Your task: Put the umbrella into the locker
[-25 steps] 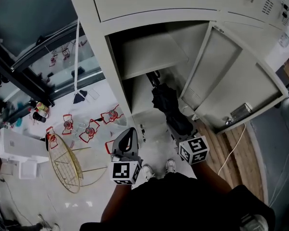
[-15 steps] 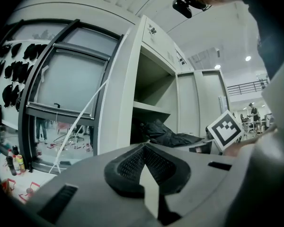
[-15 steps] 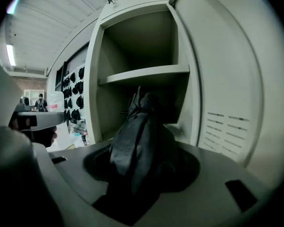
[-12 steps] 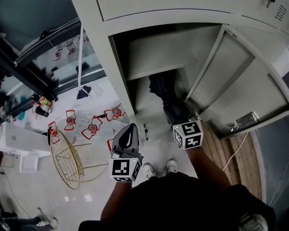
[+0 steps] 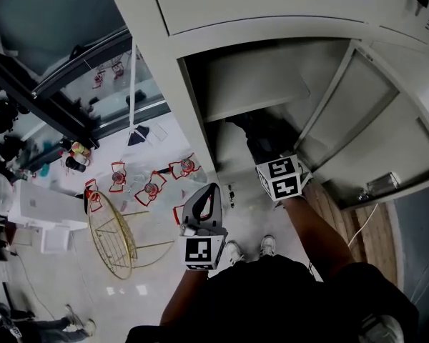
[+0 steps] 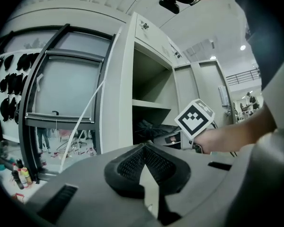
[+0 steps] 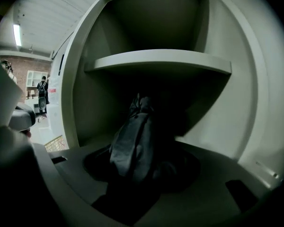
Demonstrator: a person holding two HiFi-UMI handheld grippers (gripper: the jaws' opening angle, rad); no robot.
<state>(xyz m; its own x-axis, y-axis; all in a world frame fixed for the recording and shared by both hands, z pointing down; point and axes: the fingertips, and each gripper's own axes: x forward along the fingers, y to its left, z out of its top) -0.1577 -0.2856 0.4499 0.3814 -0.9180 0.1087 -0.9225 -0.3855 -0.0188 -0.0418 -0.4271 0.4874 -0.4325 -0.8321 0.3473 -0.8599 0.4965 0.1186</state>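
The umbrella (image 7: 135,136) is gripped between the fingers of the right gripper (image 7: 142,171) and is held inside the locker (image 5: 175,106), under its shelf (image 7: 156,60), at 12 o'clock from that gripper. The left gripper (image 6: 144,169) is held outside, at 7 o'clock of the opening, its fingers closed on nothing.

1. Right gripper (image 5: 270,156) reaches into the lower open compartment of the locker (image 5: 157,70). Its marker cube (image 5: 280,177) sits just outside the opening, and it is tipped slightly down.
2. Its jaws are clamped on the folded black umbrella (image 7: 132,141), which runs forward between them.
3. Right forearm (image 5: 311,224) is bare and stretched out from the torso toward the locker.
4. Left gripper (image 5: 204,202) is held in front of the locker, left of the opening and about level. Jaws together, nothing between them.
5. Left forearm (image 5: 184,299) is tucked close to the body, well short of the locker.
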